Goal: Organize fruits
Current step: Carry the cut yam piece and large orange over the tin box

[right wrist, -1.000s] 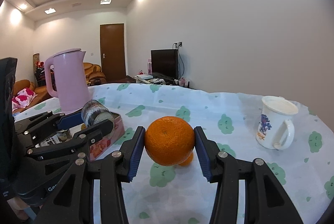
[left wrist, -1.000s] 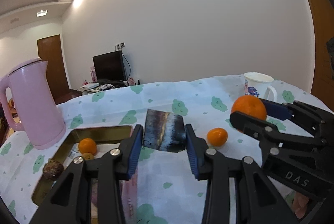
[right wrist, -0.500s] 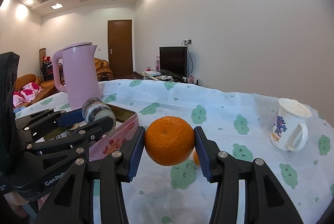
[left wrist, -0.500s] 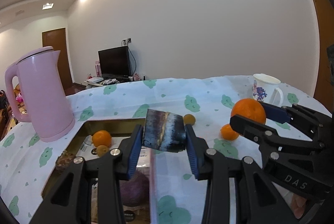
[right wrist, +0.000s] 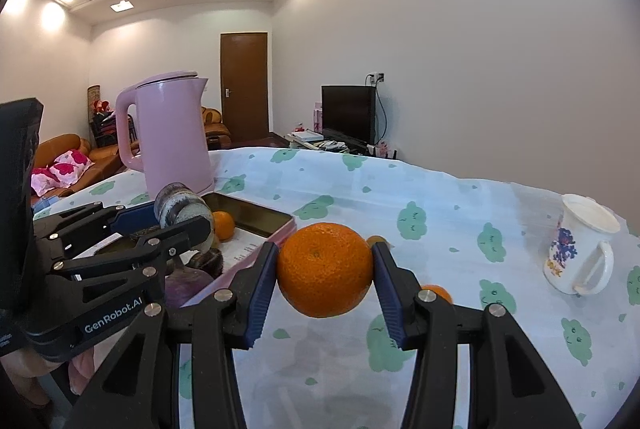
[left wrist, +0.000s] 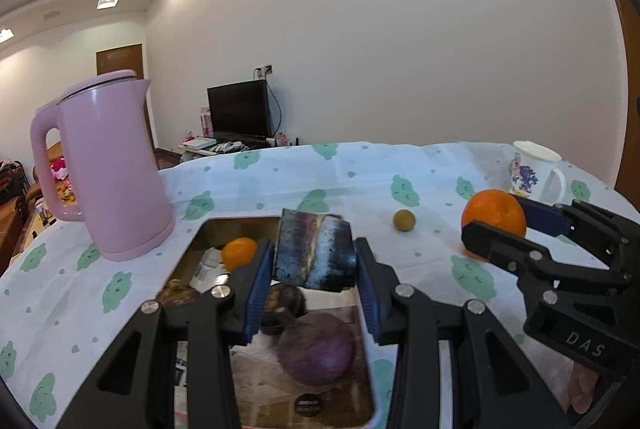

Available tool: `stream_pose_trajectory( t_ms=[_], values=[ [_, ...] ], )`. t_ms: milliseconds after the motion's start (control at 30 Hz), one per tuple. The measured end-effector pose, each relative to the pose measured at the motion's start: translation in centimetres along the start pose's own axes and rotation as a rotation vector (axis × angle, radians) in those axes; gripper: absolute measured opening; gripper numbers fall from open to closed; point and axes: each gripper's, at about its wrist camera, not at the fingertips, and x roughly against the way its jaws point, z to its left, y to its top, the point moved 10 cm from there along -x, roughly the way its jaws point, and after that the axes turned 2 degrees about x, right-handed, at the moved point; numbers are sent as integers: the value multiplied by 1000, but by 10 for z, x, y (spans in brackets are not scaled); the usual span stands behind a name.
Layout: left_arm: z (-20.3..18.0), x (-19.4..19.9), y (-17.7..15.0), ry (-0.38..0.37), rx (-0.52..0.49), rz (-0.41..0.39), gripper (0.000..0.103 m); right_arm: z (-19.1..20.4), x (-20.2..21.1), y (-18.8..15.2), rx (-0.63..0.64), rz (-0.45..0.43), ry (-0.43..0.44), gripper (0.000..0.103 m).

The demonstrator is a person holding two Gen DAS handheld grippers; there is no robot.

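Note:
My left gripper (left wrist: 314,269) is shut on a dark glazed cup (left wrist: 312,249) streaked with white, held above the gold tray (left wrist: 200,233). In the tray lie a small orange (left wrist: 239,253), a dark round fruit (left wrist: 286,303) and a purple round fruit (left wrist: 316,349). My right gripper (right wrist: 325,257) is shut on a big orange (right wrist: 324,277), held above the cloth just right of the tray's pink wall (right wrist: 256,249). A small brownish fruit (left wrist: 404,220) and a small orange (right wrist: 436,293) lie on the cloth beyond.
A tall pink kettle (left wrist: 108,169) stands left of the tray. A white flowered mug (right wrist: 576,253) stands at the far right near the table's edge. The table wears a white cloth with green prints. A person's fingers show at the picture edges.
Both grippers have moved left across the table with their loads. The tray, earlier off to the left, now lies right under the left gripper and its cup.

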Motion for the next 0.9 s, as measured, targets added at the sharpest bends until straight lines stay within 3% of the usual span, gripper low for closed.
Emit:
stream_pose_trajectory(
  t_ms=[900],
  values=[
    [61,6,-4,70,46,17,41,58,-17,9,46,4,90,49]
  ],
)
